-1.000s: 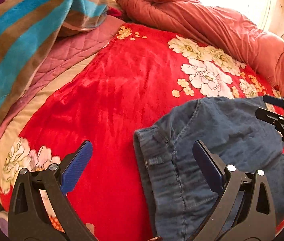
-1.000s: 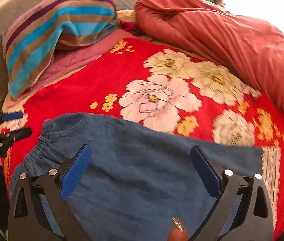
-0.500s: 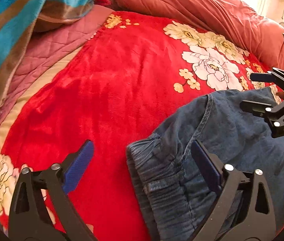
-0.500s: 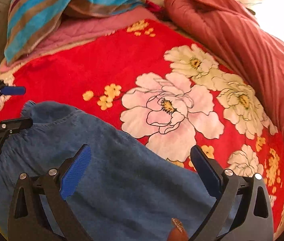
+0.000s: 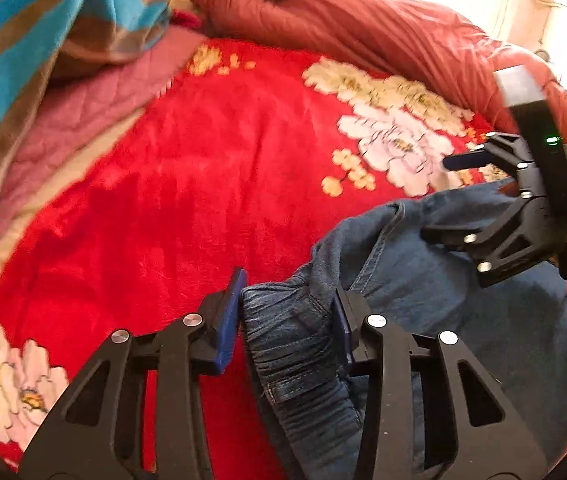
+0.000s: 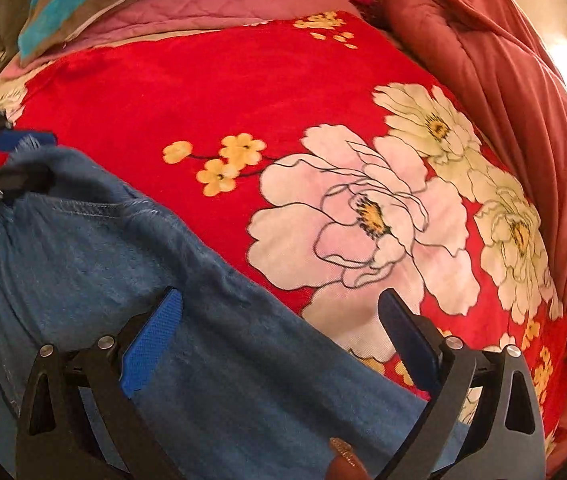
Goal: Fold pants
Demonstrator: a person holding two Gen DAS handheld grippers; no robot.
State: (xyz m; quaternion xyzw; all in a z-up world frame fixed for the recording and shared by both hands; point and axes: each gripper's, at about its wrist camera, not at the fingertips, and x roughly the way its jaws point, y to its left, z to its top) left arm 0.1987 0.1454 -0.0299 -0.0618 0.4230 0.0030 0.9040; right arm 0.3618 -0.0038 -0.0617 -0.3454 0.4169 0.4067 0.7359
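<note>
Blue denim pants [image 5: 423, 300] lie on a red floral blanket [image 5: 183, 200]. My left gripper [image 5: 289, 312] has closed on the bunched elastic waistband [image 5: 291, 340], which sits between its blue pads. The right gripper shows in the left wrist view [image 5: 463, 196] at the right, open above the pants. In the right wrist view the right gripper [image 6: 279, 320] is open and hovers over the pant leg [image 6: 163, 280] and its far edge. The left gripper shows there [image 6: 11, 160] at the left edge, at the waistband corner.
A rust-red quilt [image 5: 363, 28] is rolled along the far and right side of the bed. A striped blue and brown blanket [image 5: 43, 28] and a pink quilted cover [image 5: 95, 112] lie at the far left. The red blanket [image 6: 243, 100] stretches beyond the pants.
My left gripper has gone from wide open to closed on the waistband, which has bunched up. The right gripper has moved forward over the pants, still open.
</note>
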